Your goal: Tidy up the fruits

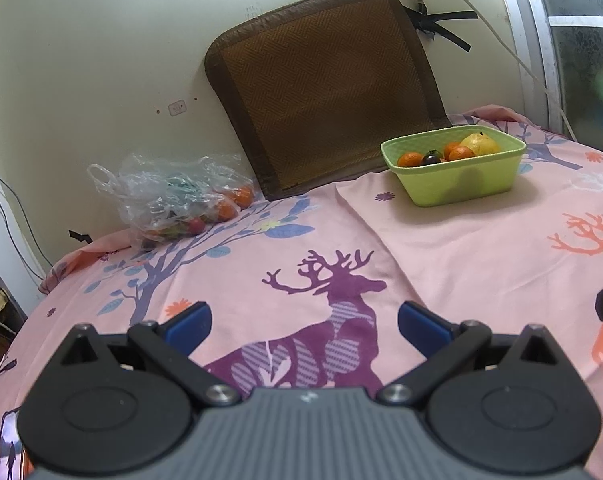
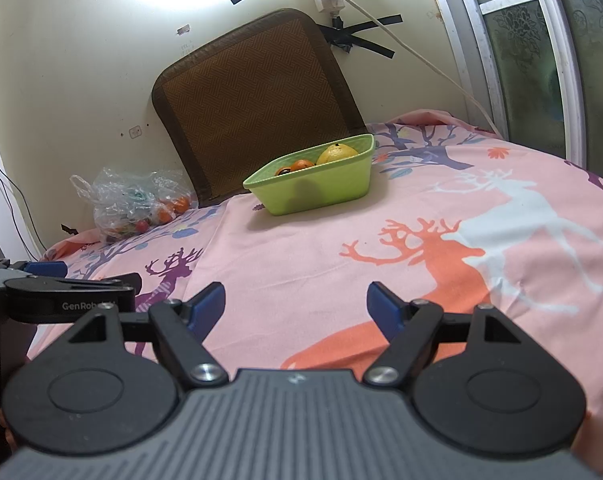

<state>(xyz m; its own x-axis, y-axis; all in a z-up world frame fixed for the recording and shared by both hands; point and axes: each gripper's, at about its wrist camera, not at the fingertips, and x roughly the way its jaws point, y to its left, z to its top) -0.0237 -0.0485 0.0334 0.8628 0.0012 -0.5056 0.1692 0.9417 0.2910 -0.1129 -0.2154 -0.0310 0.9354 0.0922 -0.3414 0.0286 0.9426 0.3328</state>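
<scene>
A light green tub (image 1: 461,184) (image 2: 321,192) stands on the bed near the back, holding oranges (image 1: 410,159), a dark round fruit (image 1: 431,157) and a yellow fruit (image 1: 479,144) (image 2: 336,153). A clear plastic bag (image 1: 169,196) (image 2: 129,204) with oranges and small red fruits lies at the back left by the wall. My left gripper (image 1: 304,326) hovers open over the purple deer print, well short of both. My right gripper (image 2: 296,304) is open and empty too, low over the sheet in front of the tub. The left gripper's side (image 2: 65,292) shows at the left of the right wrist view.
The pink deer-print bedsheet (image 1: 481,264) (image 2: 301,256) covers the bed. A brown woven mat (image 1: 321,92) (image 2: 253,104) leans on the wall behind the tub. A power strip and white cable (image 2: 401,40) hang above. A frosted window (image 2: 541,60) is at right; the bed edge drops off at left.
</scene>
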